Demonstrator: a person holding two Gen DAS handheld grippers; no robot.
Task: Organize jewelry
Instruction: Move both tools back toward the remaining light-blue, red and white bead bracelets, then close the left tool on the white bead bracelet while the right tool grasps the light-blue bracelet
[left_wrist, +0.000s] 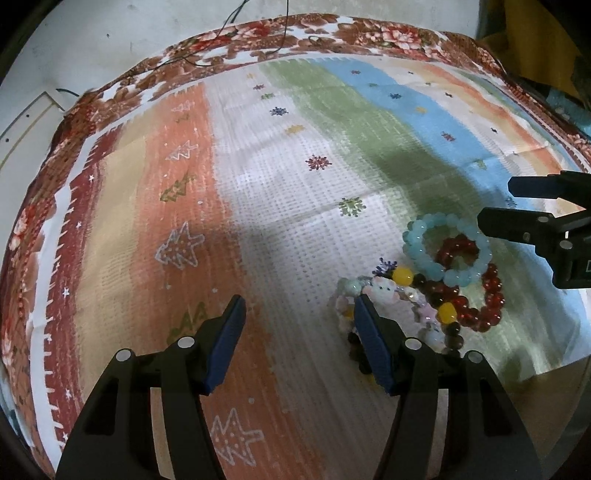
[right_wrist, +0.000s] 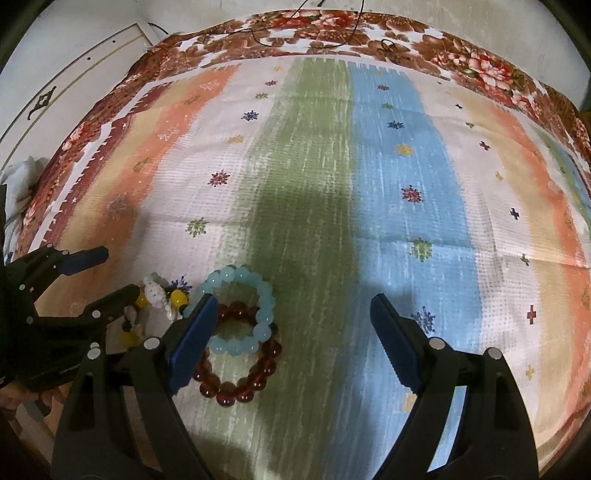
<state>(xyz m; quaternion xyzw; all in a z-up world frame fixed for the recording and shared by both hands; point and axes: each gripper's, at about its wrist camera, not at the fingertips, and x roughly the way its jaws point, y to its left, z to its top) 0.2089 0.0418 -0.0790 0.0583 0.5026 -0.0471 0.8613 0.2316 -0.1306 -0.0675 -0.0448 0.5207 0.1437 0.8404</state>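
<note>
Several bead bracelets lie heaped on a striped cloth (left_wrist: 280, 206). A light blue bracelet (left_wrist: 415, 245) lies on a dark red one (left_wrist: 491, 295). A dark bracelet with yellow beads (left_wrist: 402, 275) and a pastel charm bracelet (left_wrist: 384, 290) lie beside them. My left gripper (left_wrist: 299, 306) is open, its right finger over the pastel bracelet. My right gripper (right_wrist: 293, 306) is open, its left finger over the blue bracelet (right_wrist: 264, 299) and the red one (right_wrist: 258, 373). The left gripper (right_wrist: 110, 273) shows at the left of the right wrist view, the right gripper (left_wrist: 496, 203) at the right of the left wrist view.
The striped cloth (right_wrist: 388, 184) lies on a brown floral spread (right_wrist: 332, 26). Thin black cords (left_wrist: 229, 22) lie at the far edge. A white panel (right_wrist: 74, 62) stands beyond the far left corner.
</note>
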